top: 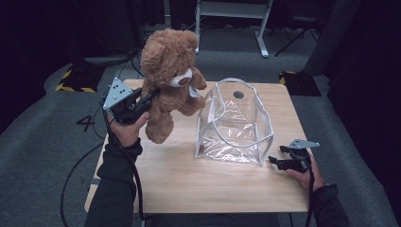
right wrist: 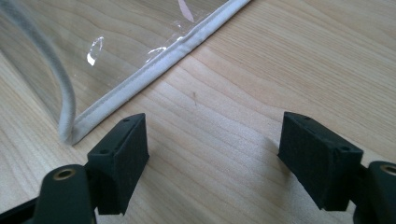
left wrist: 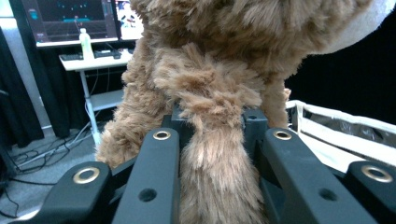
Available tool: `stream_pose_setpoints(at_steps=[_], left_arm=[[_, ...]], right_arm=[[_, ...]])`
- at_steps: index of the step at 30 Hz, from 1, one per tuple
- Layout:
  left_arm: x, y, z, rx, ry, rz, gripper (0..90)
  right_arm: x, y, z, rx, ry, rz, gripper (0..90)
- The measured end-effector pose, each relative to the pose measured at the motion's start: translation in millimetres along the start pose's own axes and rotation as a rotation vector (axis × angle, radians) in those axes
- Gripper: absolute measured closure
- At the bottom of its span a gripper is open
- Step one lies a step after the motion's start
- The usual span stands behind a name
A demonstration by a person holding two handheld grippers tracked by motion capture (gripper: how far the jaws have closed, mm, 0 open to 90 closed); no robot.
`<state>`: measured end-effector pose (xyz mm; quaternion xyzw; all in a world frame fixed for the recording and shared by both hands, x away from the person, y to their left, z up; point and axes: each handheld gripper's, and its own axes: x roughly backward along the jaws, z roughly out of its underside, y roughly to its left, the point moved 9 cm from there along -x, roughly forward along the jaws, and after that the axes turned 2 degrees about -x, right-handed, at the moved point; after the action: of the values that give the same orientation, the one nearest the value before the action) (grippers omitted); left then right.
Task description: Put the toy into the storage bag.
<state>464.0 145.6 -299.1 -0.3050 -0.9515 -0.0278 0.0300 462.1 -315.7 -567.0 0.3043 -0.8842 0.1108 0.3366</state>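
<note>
We hold the teddy bear (top: 169, 75) off the worktop (top: 213, 184), left tool (top: 147, 100) pinching probably its arm, beside the clear bag (top: 234, 124); right tool (top: 278, 161) rests spread, ready to steady the bag

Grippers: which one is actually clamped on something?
The left gripper. Its jaws are shut on the brown teddy bear, held above the table. The right gripper rests on the table with jaws apart, near the clear bag.
</note>
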Motion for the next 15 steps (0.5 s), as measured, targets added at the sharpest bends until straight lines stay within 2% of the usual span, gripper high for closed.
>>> stream_pose_setpoints(at_steps=[5, 15], left_arm=[[-6.6, -5.9, -21.8, -0.005, -0.014, -0.003, 75.0], [-20.7, -18.7, -50.9, -0.02, -0.038, 0.001, 75.2]], right_arm=[[0.0, 0.0, 0.0, 0.0, 0.0, 0.0, 23.9], [0.0, 0.0, 0.0, 0.0, 0.0, 0.0, 23.9]])
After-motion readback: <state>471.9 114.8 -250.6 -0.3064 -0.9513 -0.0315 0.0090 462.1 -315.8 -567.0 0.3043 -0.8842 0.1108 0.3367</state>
